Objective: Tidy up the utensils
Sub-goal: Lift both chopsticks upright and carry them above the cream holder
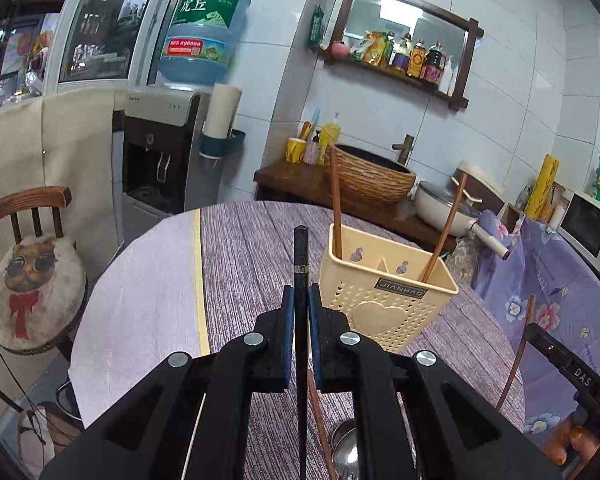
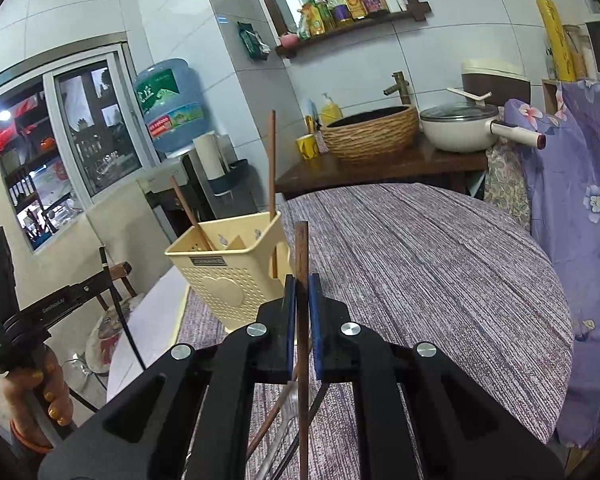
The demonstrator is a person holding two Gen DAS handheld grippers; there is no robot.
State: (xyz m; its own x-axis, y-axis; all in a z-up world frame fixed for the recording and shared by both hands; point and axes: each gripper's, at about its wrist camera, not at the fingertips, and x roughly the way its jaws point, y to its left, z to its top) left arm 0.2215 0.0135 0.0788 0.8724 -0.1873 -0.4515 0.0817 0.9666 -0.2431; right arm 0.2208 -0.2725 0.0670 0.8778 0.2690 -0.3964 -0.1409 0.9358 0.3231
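Round desk under a purple woven cloth, filling the middle of both wrist views, kitchen clutter behind along the upper edge.

Cream perforated utensil holder upright on the cloth, right of centre in the left wrist view and left of centre in the right wrist view. Already loaded with two brown chopsticks, one in a compartment at either end, both leaning out above the rim.

Left hand-held gripper at bottom centre of its own view, blue pads clamped on a black chopstick with a metal band, tip pointing up the frame, clear of the holder and just to its left. Same gripper seen again at the left edge of the right wrist view, gripped by a hand with yellow-painted nails.

Right hand-held gripper at bottom centre of its view, pads pressed together on a dark brown chopstick, tip just right of the holder, not yet over it.

Partly done, by the look of it: two sticks stored, two in transit, neither yet above a compartment. Still on the cloth at the bottom of the left wrist view, a metal spoon and another brown stick; more thin pieces low in the right wrist view, too hidden to name.
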